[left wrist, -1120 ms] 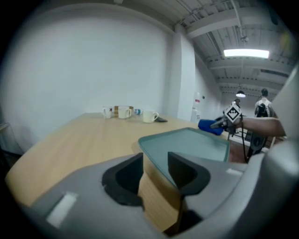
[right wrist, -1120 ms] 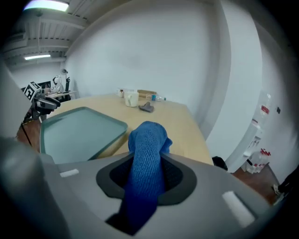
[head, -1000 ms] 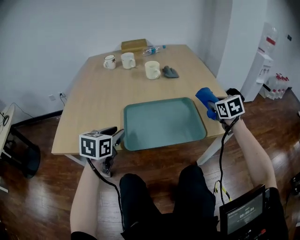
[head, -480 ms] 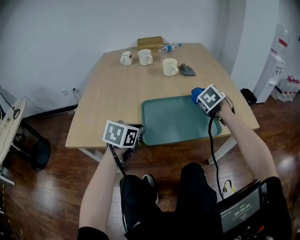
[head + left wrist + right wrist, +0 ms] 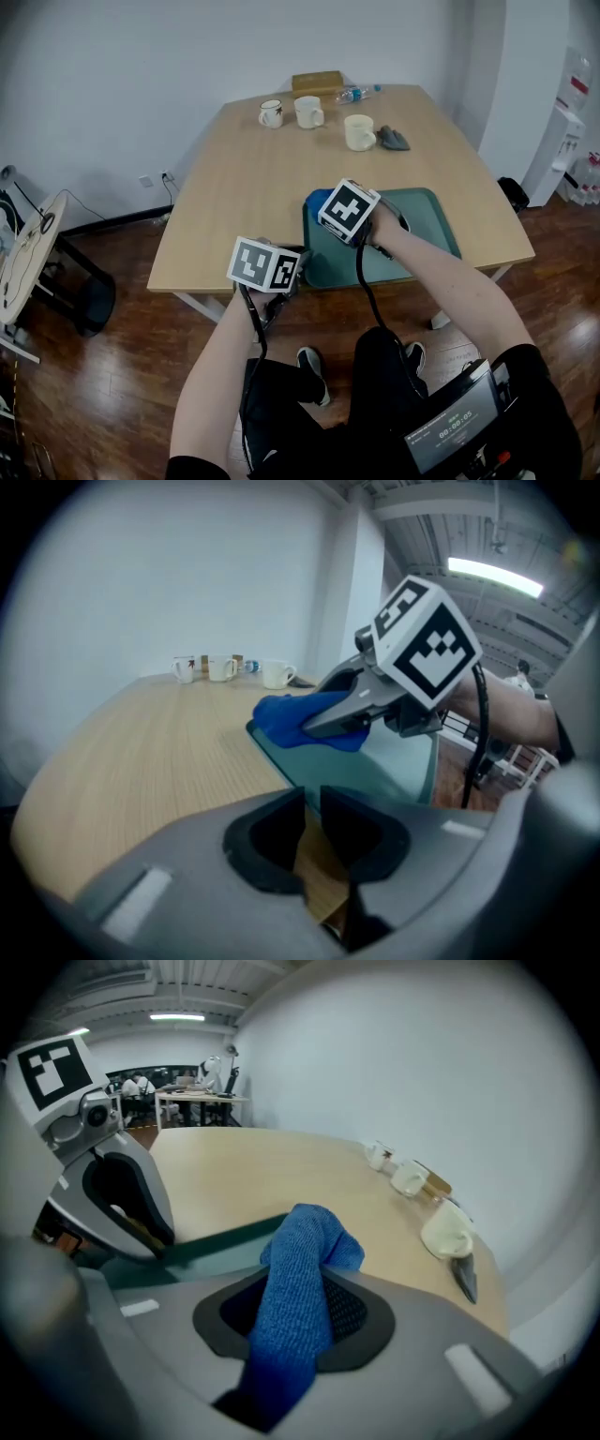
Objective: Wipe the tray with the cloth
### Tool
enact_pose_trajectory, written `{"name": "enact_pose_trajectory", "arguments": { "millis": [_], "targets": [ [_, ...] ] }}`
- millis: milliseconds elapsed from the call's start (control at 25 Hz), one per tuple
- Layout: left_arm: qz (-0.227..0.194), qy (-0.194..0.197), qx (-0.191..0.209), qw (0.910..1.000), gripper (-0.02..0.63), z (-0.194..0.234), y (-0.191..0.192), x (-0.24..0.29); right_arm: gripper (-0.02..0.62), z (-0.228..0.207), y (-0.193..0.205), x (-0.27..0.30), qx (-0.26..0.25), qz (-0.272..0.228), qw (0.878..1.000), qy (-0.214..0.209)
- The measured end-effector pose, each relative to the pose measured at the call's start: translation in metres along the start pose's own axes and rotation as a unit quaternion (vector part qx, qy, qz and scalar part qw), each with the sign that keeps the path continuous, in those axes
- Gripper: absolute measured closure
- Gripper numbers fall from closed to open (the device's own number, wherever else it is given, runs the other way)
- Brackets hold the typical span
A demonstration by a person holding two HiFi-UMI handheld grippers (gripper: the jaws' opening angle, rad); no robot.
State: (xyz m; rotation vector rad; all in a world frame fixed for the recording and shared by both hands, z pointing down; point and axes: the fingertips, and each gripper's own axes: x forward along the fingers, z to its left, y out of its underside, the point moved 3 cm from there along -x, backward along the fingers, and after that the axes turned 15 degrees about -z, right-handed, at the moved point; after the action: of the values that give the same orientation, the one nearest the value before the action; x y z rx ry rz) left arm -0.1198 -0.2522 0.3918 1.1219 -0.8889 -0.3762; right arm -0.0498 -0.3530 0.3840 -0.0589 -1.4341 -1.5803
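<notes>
The teal tray (image 5: 427, 234) lies at the table's near edge. My right gripper (image 5: 328, 208) hangs over the tray's left end, shut on the blue cloth (image 5: 319, 199). In the right gripper view the cloth (image 5: 305, 1260) bulges out between the pads of that gripper (image 5: 295, 1307). My left gripper (image 5: 300, 261) sits at the tray's near left corner. Its jaws have just been closing. In the left gripper view the tray's corner (image 5: 309, 782) runs into the narrow gap of that gripper (image 5: 312, 822), with the cloth (image 5: 281, 714) just beyond.
At the table's far end stand three mugs (image 5: 271, 113) (image 5: 308, 112) (image 5: 359, 132), a grey rag (image 5: 394, 139), a brown box (image 5: 317, 82) and a plastic bottle (image 5: 359, 93). A small screen (image 5: 455, 431) sits at my lower right. A side table (image 5: 28, 253) stands left.
My right gripper has swept the blue cloth leftward from beyond the tray's right edge to its left end. The left gripper has stayed at the tray's near left corner.
</notes>
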Motion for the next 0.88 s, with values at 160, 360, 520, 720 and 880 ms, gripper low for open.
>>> {"name": "enact_pose_trajectory", "arguments": {
  "millis": [160,360,520,720,880],
  "targets": [
    [0.001,0.002,-0.002,1.0,0.549,0.0,0.001,0.0,0.485,0.029,-0.022,0.012,-0.002,-0.009,0.999,-0.037],
    [-0.002,0.001,0.005,1.0,0.551,0.002,-0.002,0.0,0.485,0.006,-0.008,0.002,0.056,-0.004,0.997,-0.043],
    [0.0,0.006,0.006,1.0,0.549,0.003,-0.001,-0.001,0.485,-0.033,0.028,-0.024,0.112,0.015,0.993,-0.021],
    [0.003,0.014,0.007,0.9999,0.549,0.004,0.0,-0.002,0.485,-0.087,0.087,-0.072,0.146,0.038,0.988,0.036],
    [0.004,0.012,0.002,0.9999,0.549,0.003,-0.002,-0.003,0.483,-0.128,0.124,-0.115,0.158,0.045,0.983,0.086]
  ]
}}
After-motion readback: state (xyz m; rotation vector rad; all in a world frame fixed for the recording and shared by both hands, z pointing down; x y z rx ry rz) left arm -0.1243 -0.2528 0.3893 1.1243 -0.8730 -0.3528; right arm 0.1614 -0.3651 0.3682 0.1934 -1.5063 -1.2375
